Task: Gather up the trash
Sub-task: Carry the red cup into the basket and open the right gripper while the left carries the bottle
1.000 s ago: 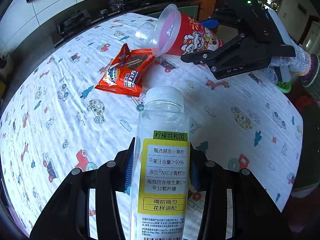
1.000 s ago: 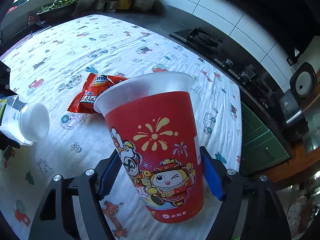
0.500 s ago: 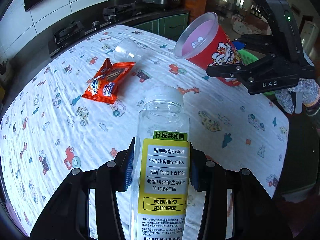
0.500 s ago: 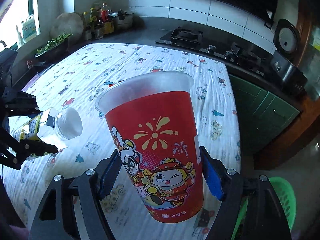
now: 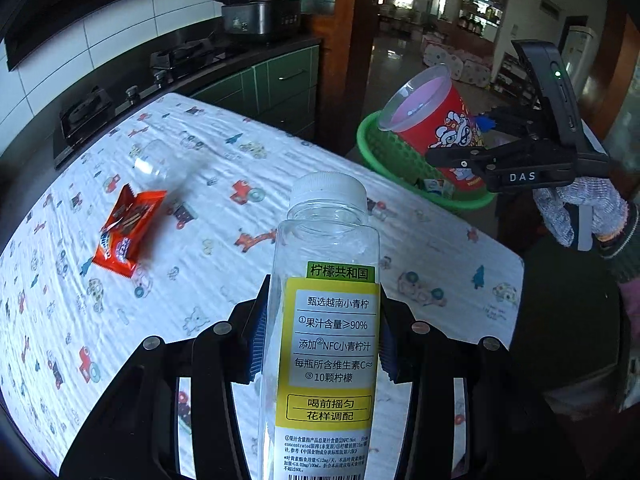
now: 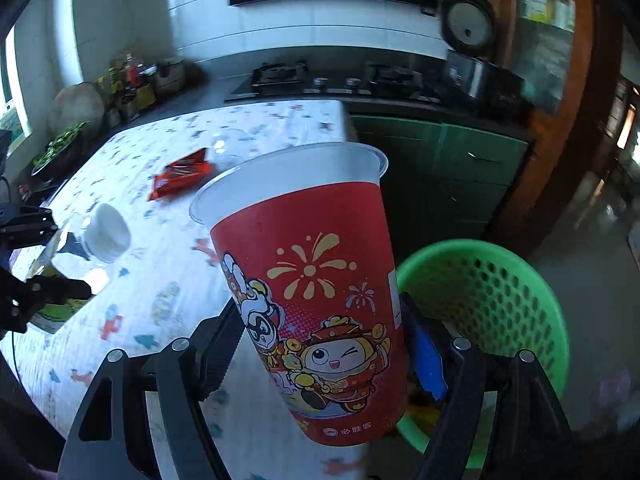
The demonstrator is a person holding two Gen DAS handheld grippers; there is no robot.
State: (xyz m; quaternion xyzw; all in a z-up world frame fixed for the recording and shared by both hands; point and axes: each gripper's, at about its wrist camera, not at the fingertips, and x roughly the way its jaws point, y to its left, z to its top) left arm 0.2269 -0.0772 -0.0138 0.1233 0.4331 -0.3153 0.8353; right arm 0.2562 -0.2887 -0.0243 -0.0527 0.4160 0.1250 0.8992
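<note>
Over the surface (image 5: pixel 460 248), in the left wrist view, the left hand-held gripper (image 5: pixel 320 344) is holding an empty clear bottle (image 5: pixel 328 320) with a white cap and a yellow label. Its two fingers are pressing on the bottle's sides, closed as far as the bottle lets them. The bottle is standing straight up between them. An orange snack wrapper (image 5: pixel 128 232) is lying flat on the surface, well apart from this gripper, and a clear plastic cup (image 5: pixel 160 164) is lying on its side just past it. Across the surface, the right hand-held gripper (image 5: pixel 472 156) is holding a red cup (image 5: pixel 432 120) tilted above a green basket (image 5: pixel 384 152).

Beside the surface's edge, in the right wrist view, the right hand-held gripper (image 6: pixel 320 352) is squeezing the red cup (image 6: pixel 312 280) by its lower half, one finger on each side. The cup is leaning a little to the left. The green basket (image 6: pixel 500 280) is sitting low, just to the right of the cup and behind it.

The step looks like dropping trash into the basket. Next, the right gripper probably needs to bring the cup right over the basket and let its fingers go wide. The bottle needs to be carried across the surface to the basket too. The wrapper and clear cup are not yet picked up.
</note>
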